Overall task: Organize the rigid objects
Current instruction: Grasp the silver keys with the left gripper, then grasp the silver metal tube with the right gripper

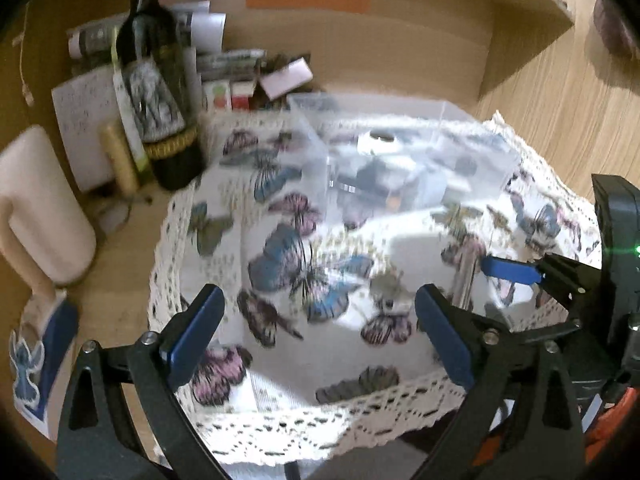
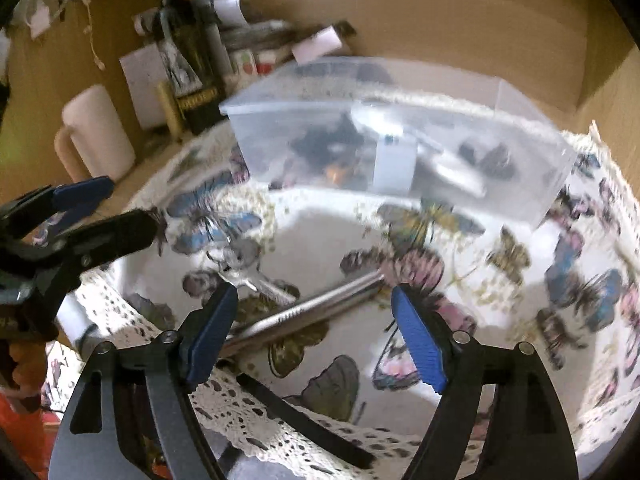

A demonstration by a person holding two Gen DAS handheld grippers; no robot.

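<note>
A clear plastic box [image 2: 400, 136] with several small rigid items inside stands at the back of the butterfly cloth [image 2: 480, 280]; it also shows in the left wrist view [image 1: 400, 152]. A silver metal rod [image 2: 304, 312] lies on the cloth between and just beyond the fingers of my right gripper [image 2: 316, 332], which is open above it. The rod [image 1: 466, 276] shows partly in the left wrist view, beside the right gripper [image 1: 516, 272]. My left gripper [image 1: 320, 328] is open and empty over the cloth; it shows at the left of the right wrist view [image 2: 96, 208].
A dark wine bottle [image 1: 160, 80], a pale mug [image 1: 40, 208], papers and small boxes [image 1: 240, 76] crowd the back left of the wooden desk. A wooden shelf wall [image 1: 520, 40] rises at the back right. A black strip [image 2: 304, 420] lies on the cloth's lace edge.
</note>
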